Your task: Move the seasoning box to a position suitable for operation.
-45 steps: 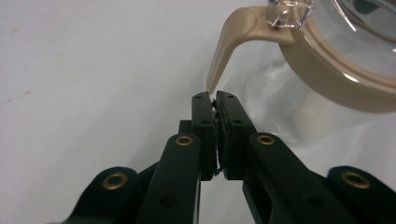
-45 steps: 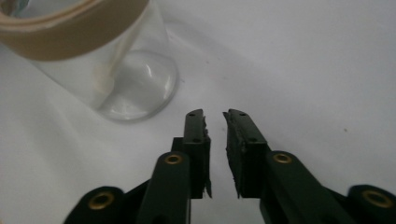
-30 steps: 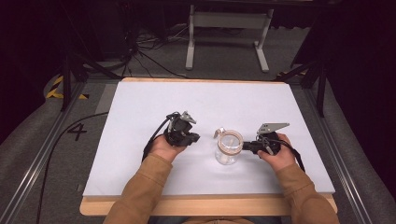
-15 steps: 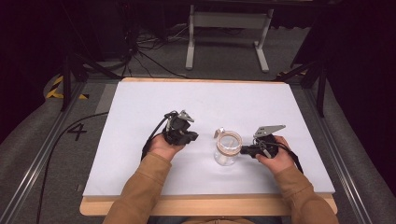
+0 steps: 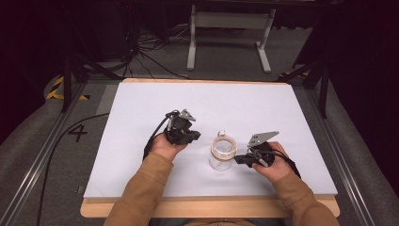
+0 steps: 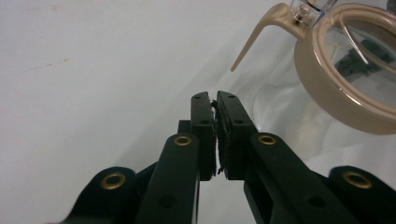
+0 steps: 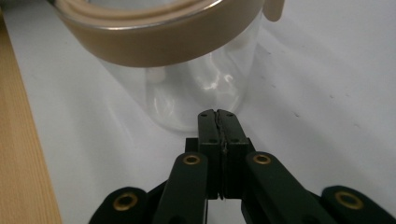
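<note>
- Clear glass jar (image 5: 221, 154) stands upright on the white table (image 5: 141, 117), near the front edge, between the two hands. Tan ring round its mouth; a small clasp at the far side of the rim.
- From the left gripper view, the jar (image 6: 341, 79) sits up and to the right, a thin tan lever curving off its collar.
- Right gripper (image 5: 239, 159) lies just beside the jar, tips aimed at its lower wall; its fingers are pressed together with nothing between them. In the right gripper view the tips (image 7: 218, 114) sit very near the glass base (image 7: 187, 98); contact cannot be told.
- Left gripper (image 5: 194, 136) hovers near the jar's other side, apart from it; fingers (image 6: 232, 130) closed on each other, holding nothing.
- Wooden board edge (image 5: 211, 207) shows under the white surface at the front.
</note>
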Demonstrator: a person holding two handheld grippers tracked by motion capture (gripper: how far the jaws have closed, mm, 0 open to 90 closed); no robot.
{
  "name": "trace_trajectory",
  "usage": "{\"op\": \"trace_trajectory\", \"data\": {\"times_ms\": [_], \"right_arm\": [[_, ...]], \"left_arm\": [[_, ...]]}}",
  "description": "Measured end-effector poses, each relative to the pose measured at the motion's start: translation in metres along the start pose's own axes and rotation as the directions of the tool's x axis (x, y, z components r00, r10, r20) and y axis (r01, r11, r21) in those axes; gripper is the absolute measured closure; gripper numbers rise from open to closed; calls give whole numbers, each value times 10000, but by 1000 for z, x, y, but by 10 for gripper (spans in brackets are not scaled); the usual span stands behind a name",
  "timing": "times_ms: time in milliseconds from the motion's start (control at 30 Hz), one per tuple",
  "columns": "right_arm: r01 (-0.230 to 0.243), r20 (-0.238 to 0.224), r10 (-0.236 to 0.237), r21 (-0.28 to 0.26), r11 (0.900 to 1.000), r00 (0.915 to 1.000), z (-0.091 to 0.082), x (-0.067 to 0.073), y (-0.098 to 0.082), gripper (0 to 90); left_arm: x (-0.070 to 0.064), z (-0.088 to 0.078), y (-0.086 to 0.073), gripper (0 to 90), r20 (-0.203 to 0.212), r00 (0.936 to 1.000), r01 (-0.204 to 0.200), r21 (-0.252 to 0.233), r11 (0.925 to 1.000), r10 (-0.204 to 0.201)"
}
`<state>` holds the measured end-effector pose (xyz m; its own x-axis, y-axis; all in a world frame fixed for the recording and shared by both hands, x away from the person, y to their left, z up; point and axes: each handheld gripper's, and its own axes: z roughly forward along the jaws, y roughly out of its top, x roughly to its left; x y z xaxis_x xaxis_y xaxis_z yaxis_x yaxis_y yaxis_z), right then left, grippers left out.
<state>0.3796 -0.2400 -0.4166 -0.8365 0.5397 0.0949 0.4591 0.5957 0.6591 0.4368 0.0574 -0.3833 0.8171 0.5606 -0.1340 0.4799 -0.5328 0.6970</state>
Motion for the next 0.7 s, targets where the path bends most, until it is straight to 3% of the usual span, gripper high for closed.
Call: {"op": "trace_trajectory", "data": {"times_ms": [300, 433, 533, 567, 700], "right_arm": [[129, -215, -129, -13, 9999, 9997, 4, 6, 2, 897], [14, -141, -18, -291, 9996, 9999, -1, 4, 0, 895], [-71, 74, 75, -476, 9988, 9999, -8, 1, -2, 888], [-165, 140, 172, -535, 9984, 9998, -11, 0, -4, 889], [-397, 287, 416, -648, 9971, 9987, -17, -2, -9, 890]], "left_arm": [[1, 0, 1, 856, 60, 10000, -66, 7, 10000, 65], [0, -2, 4, 861, 127, 9998, -142, -185, 9997, 144], [-3, -9, 10, 860, 254, 9992, -278, -621, 9977, 294], [-4, -11, 12, 862, 343, 9992, -153, -834, 9964, 182], [-9, -21, 20, 866, 762, 9958, -388, -1603, 9863, 515]]}}
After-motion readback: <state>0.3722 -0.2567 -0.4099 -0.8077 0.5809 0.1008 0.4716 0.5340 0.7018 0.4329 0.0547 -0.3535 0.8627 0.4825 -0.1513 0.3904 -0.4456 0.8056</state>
